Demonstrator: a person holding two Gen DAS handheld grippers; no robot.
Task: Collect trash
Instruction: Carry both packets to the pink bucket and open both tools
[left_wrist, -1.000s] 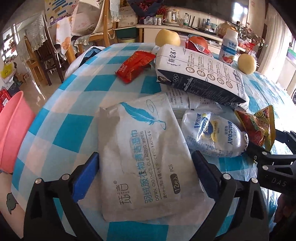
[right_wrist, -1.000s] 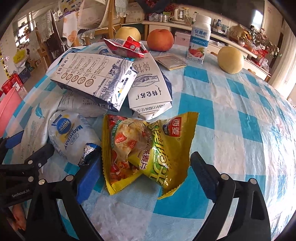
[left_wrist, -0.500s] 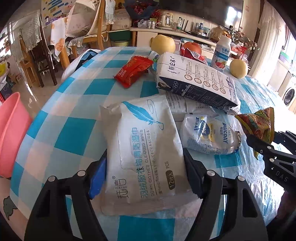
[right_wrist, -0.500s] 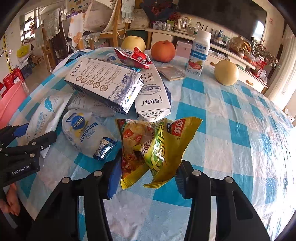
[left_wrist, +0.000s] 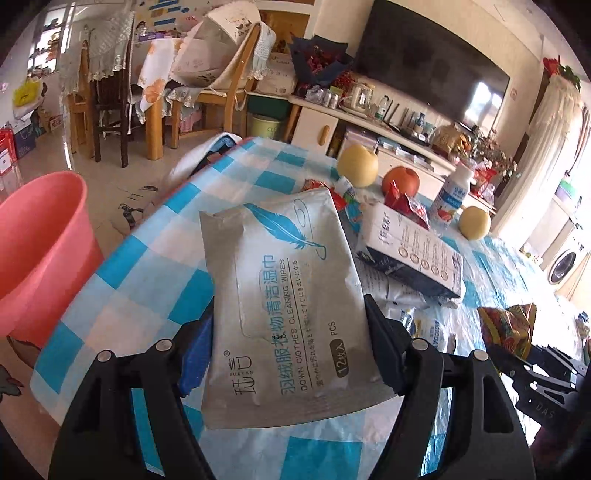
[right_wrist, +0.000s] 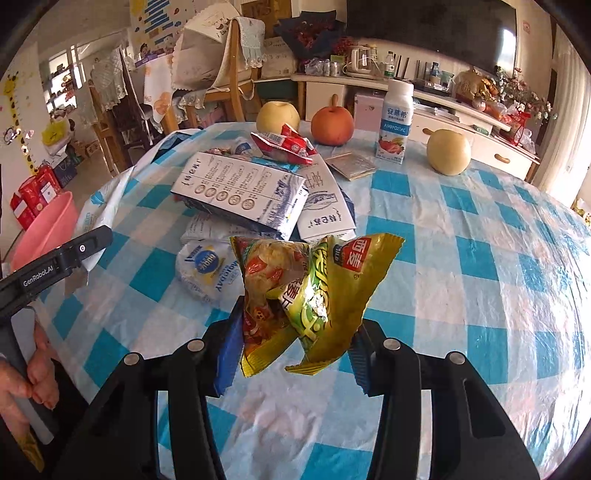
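Note:
My left gripper (left_wrist: 291, 350) is shut on a white pack of cleaning wipes (left_wrist: 280, 291) with a blue feather print, lifted clear of the checked tablecloth (left_wrist: 147, 266). My right gripper (right_wrist: 293, 350) is shut on a crumpled yellow snack bag (right_wrist: 306, 291), also raised off the tablecloth (right_wrist: 480, 295). That bag (left_wrist: 511, 325) and the right gripper show at the right edge of the left wrist view. More litter stays on the table: a flattened milk carton (right_wrist: 240, 192), a white round wrapper (right_wrist: 207, 269) and a red wrapper (right_wrist: 284, 146).
A pink bucket (left_wrist: 40, 254) stands on the floor left of the table. At the far side are two yellow pears (right_wrist: 448, 151), an orange fruit (right_wrist: 332, 125) and a yoghurt bottle (right_wrist: 395, 122). Wooden chairs (left_wrist: 225, 74) and a sideboard (left_wrist: 369, 125) lie beyond. A hand (right_wrist: 33, 373) holds the left gripper's handle.
Both grippers closed on their items and rose: the wipes pack and the yellow snack bag left the tablecloth. The left view swung up, and the pink bucket now shows larger at left.

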